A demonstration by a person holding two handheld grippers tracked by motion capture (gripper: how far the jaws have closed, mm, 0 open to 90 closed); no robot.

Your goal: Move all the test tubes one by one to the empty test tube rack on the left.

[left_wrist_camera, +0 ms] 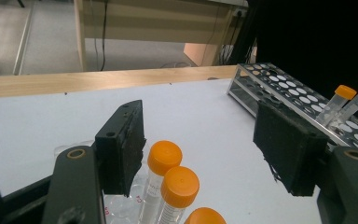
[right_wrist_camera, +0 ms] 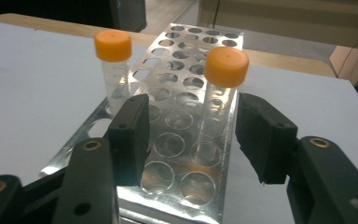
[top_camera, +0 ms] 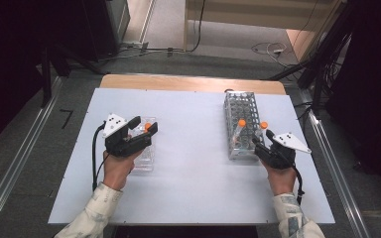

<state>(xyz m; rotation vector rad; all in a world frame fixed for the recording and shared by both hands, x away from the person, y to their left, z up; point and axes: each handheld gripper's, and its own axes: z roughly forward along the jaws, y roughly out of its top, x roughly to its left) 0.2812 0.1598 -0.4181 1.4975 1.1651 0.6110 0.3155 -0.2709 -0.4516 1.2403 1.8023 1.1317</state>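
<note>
A white table (top_camera: 193, 168) carries a metal tube rack (top_camera: 241, 124) just ahead of the right tongs (top_camera: 261, 141), whose jaws stand open on either side of an orange-capped tube (right_wrist_camera: 223, 88) seated upright in the rack, the pads not pressing it; a second capped tube (right_wrist_camera: 113, 65) stands in the rack to the left of those jaws. Well apart across the table, the left tongs (top_camera: 144, 124) hang open over a clear plastic tray (top_camera: 145, 158) (three orange-capped tubes (left_wrist_camera: 170, 186) lie there, just beside the left jaw), gripping nothing.
</note>
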